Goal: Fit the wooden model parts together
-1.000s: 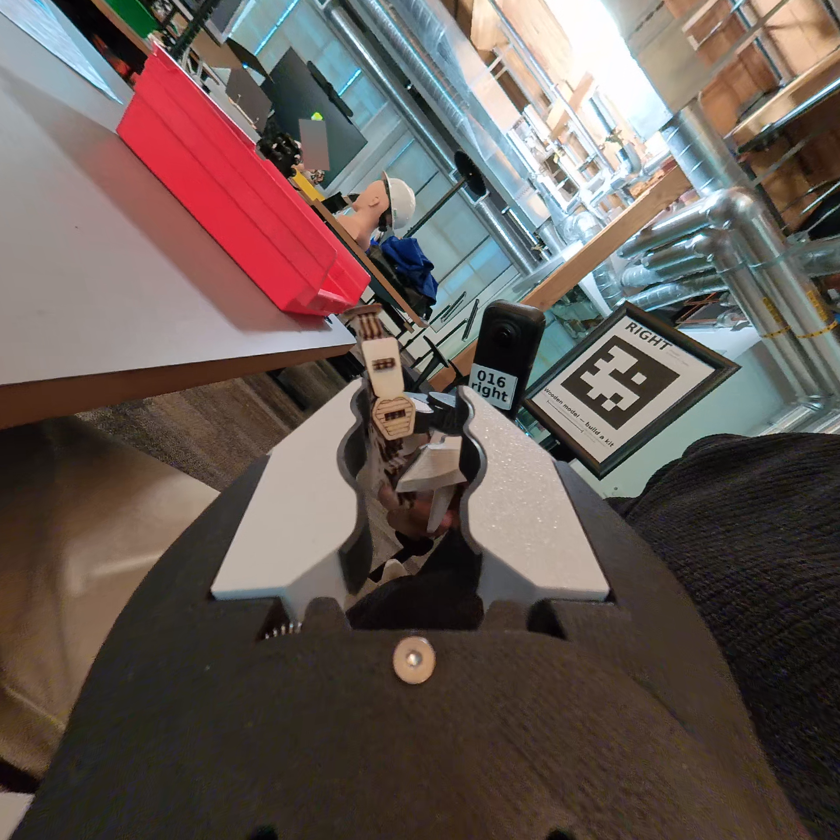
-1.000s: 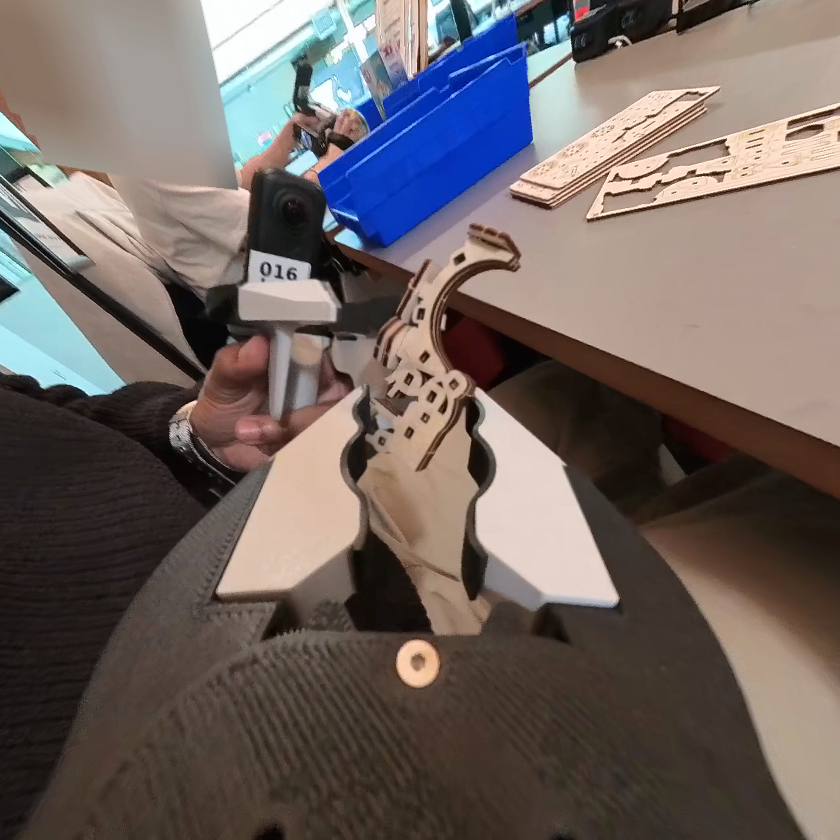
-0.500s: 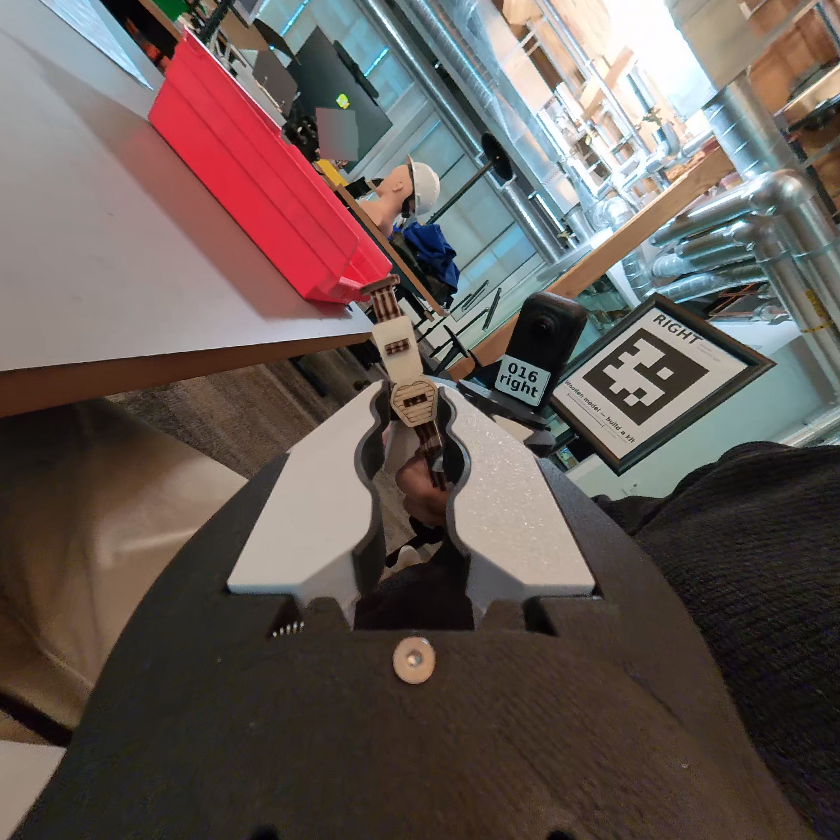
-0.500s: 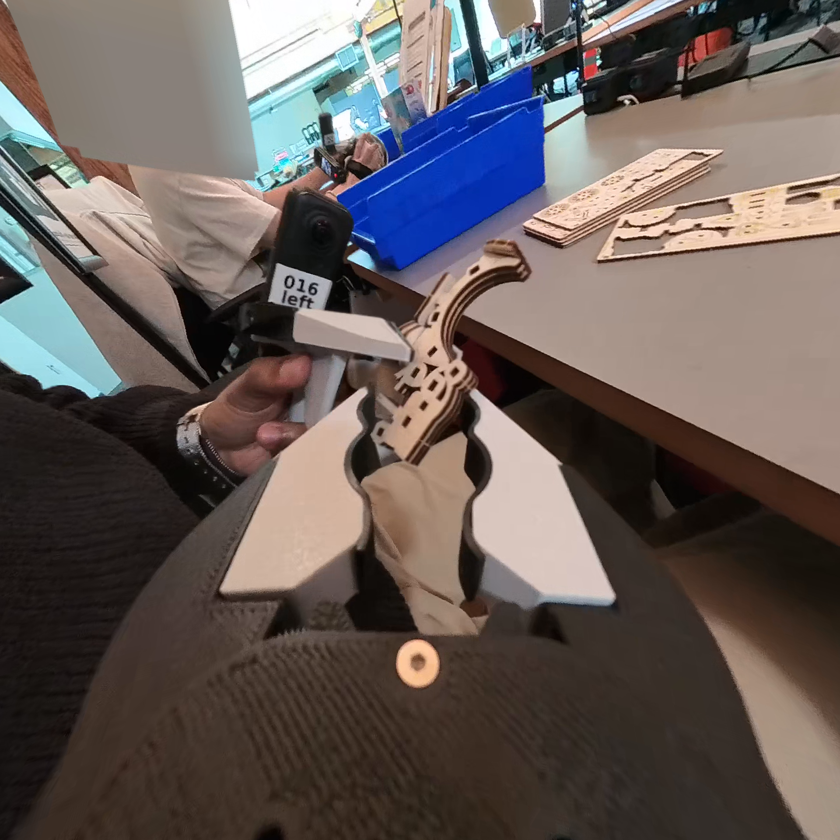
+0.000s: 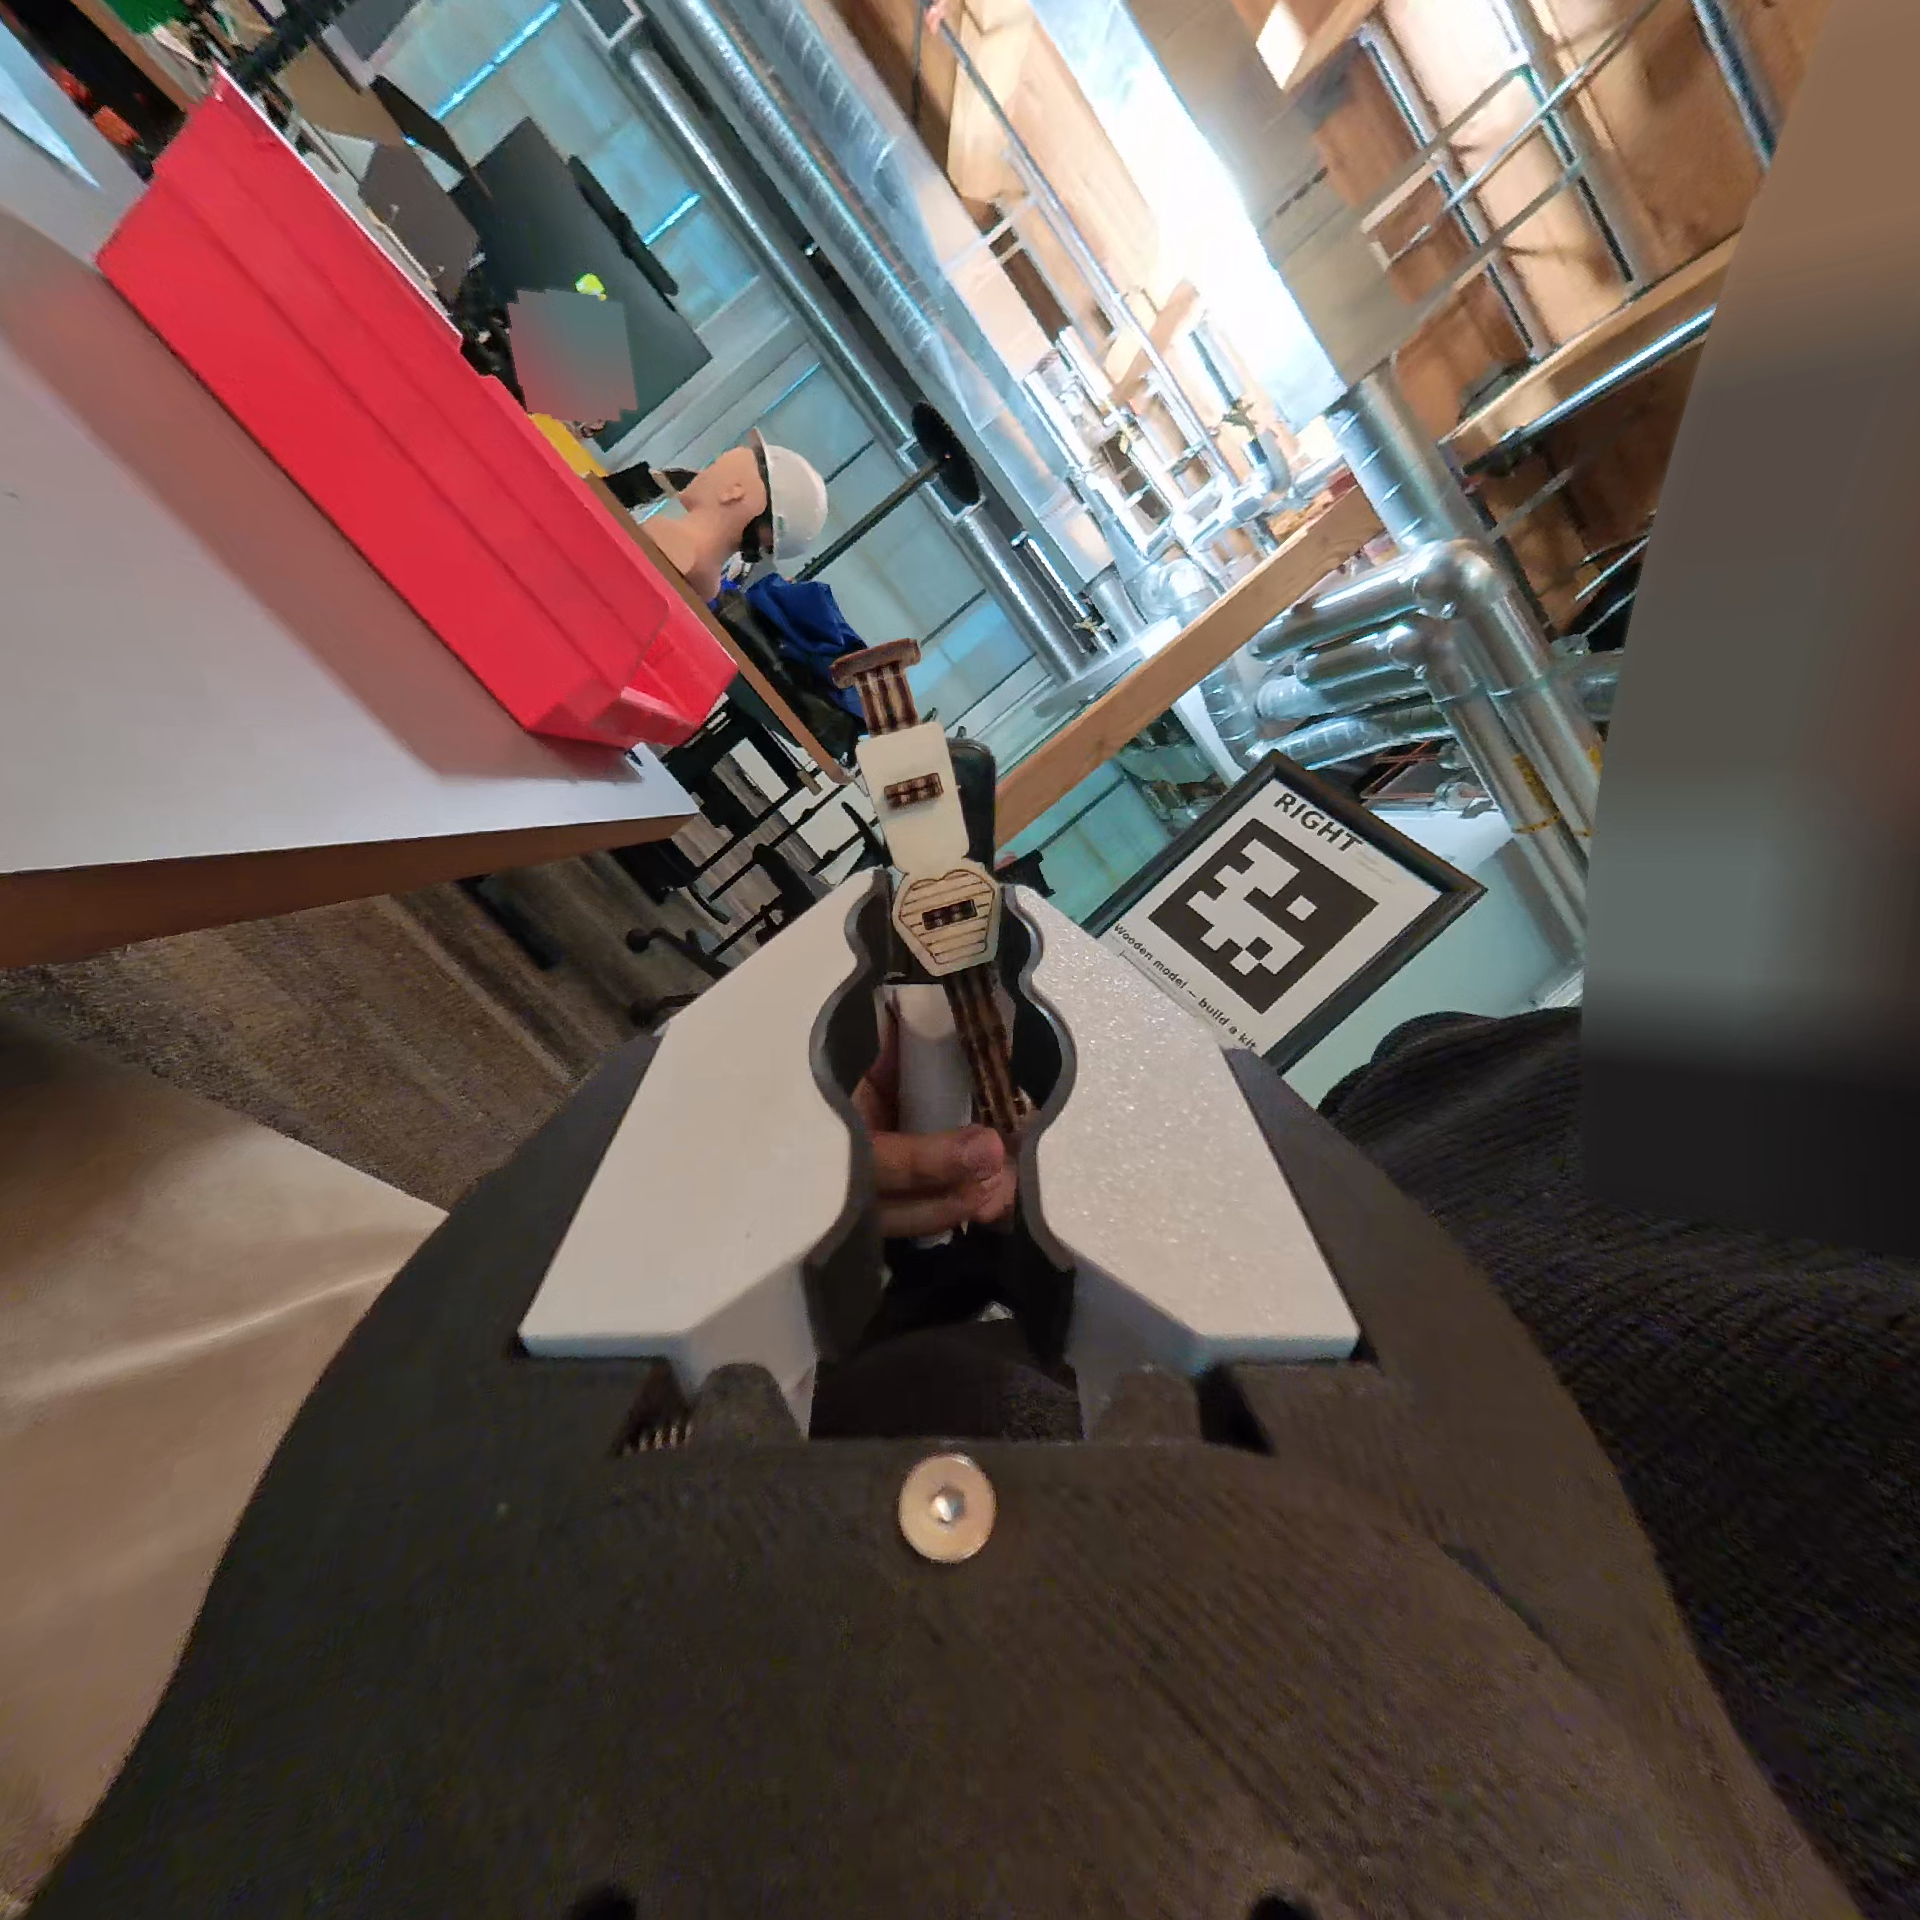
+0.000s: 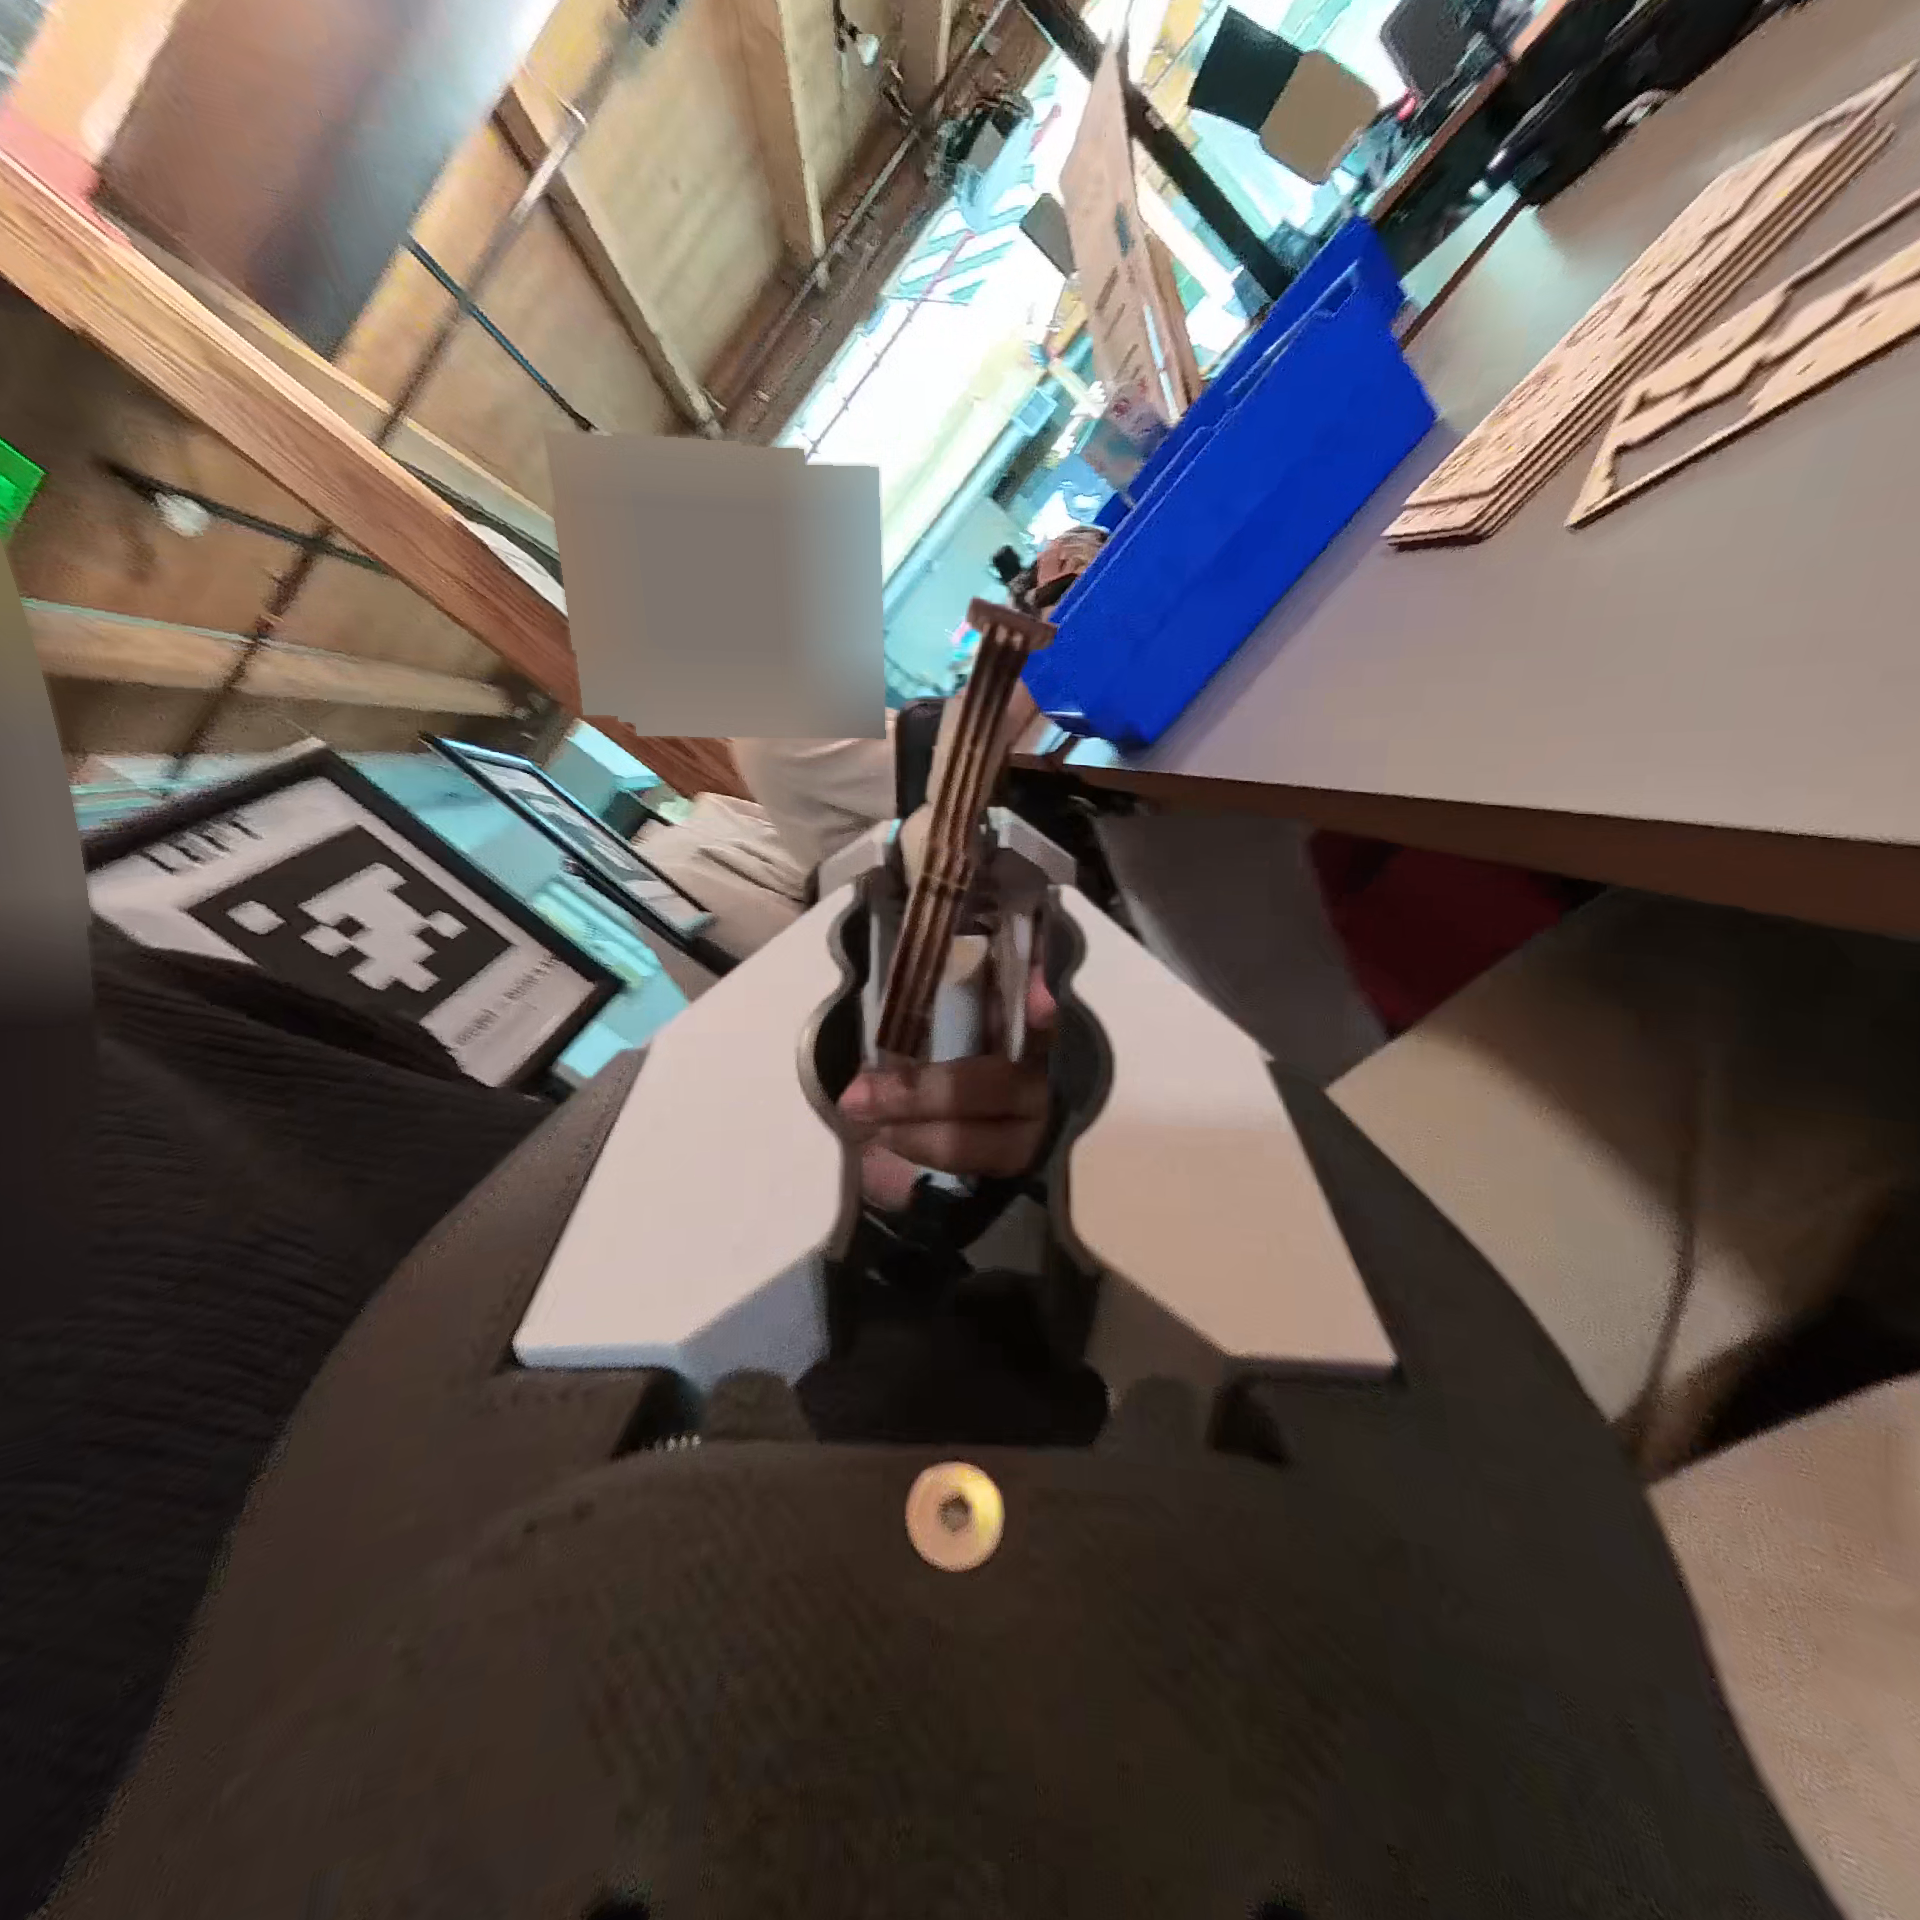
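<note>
My left gripper (image 5: 940,935) has its pale grey, grainy plastic fingers (image 5: 727,1174) drawn in on the wooden model (image 5: 914,800). The wavy black inner pads close on a small heart-shaped plate engraved with fine lines. The model stands just above centre frame. It is a slim stack of laser-cut plywood with dark burnt edges, slotted pale faces and a flat cap on top. Behind it, low in the gap, show a white finger of the other tool and my right hand (image 5: 935,1164).

In the right wrist view the right gripper (image 6: 956,904) frames the same model (image 6: 966,790) edge-on, a striped strip leaning up to the right. The gap is wider than the strip, and I cannot tell whether these tips pinch it. My left hand (image 6: 951,1127) shows between them.

Farther out in the left wrist view, a glossy red plastic bin (image 5: 395,457) sits on the grey table (image 5: 208,748) at upper left. A black-framed square marker (image 5: 1262,914) with printed writing stands at right of centre. Silver pipes (image 5: 1434,623) run above it. A mannequin head in a white hard hat (image 5: 774,499) sits at upper centre.

In the right wrist view, a blue bin (image 6: 1236,520) and stacked plywood sheets (image 6: 1662,343) with cut-out shapes lie at upper right. A second framed marker (image 6: 353,920) stands at mid-left.
</note>
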Demonstrator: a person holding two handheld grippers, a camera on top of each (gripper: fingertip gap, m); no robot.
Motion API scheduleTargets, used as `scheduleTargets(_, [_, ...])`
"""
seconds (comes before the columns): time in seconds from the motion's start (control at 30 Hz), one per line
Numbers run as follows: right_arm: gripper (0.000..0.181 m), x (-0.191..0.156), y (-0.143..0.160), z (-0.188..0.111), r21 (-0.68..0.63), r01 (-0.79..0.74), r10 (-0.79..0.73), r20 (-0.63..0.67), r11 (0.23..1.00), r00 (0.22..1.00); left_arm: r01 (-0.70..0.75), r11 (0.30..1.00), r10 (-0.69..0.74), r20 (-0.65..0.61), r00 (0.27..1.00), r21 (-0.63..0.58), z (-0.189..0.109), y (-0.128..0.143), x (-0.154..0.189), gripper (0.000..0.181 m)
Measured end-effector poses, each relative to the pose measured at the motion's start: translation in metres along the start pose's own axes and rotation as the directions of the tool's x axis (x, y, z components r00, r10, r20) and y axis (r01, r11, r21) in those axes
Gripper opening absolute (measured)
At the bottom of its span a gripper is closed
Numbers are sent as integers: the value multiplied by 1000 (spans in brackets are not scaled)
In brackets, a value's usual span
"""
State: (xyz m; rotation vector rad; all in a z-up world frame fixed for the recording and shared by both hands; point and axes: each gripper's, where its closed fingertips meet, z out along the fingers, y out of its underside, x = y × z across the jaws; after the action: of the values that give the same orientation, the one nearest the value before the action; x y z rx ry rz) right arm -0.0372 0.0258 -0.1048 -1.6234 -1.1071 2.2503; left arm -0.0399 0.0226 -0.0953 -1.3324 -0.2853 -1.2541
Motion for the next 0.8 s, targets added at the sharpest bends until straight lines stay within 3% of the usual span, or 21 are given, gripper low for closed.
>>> scheduleTargets(0.17, [9, -3, 5, 1, -25, -60, 61, 47, 998, 997, -17, 999, 18, 5, 1000, -40, 7, 11, -1, 18])
scheduleTargets(0.27, [7, -1, 5, 0, -26, -53, 54, 40, 998, 998, -30, 998, 31, 22, 999, -50, 8, 12, -3, 19])
scheduleTargets(0.33, [7, 0, 2, -3, -8, -45, 45, 35, 999, 998, -33, 999, 35, 31, 999, -43, 8, 10, -4, 35])
scheduleTargets(0.43, [7, 0, -3, -8, 12, -32, 32, 31, 999, 999, -37, 999, 39, 45, 998, -31, 4, 4, -5, 41])
scheduleTargets(0.5, [7, 0, -4, -10, 9, -11, 11, 21, 1000, 1000, -56, 998, 58, 71, 996, -35, 1, 1, -7, 37])
scheduleTargets(0.67, [7, -2, 0, -11, -8, 16, -16, 14, 1000, 1000, -94, 994, 99, 86, 991, -56, -4, -3, -5, 2])
scheduleTargets(0.8, [7, -1, 1, -10, -14, 5, -5, 17, 1000, 1000, -90, 990, 100, 91, 991, -105, -2, 3, -5, 0])
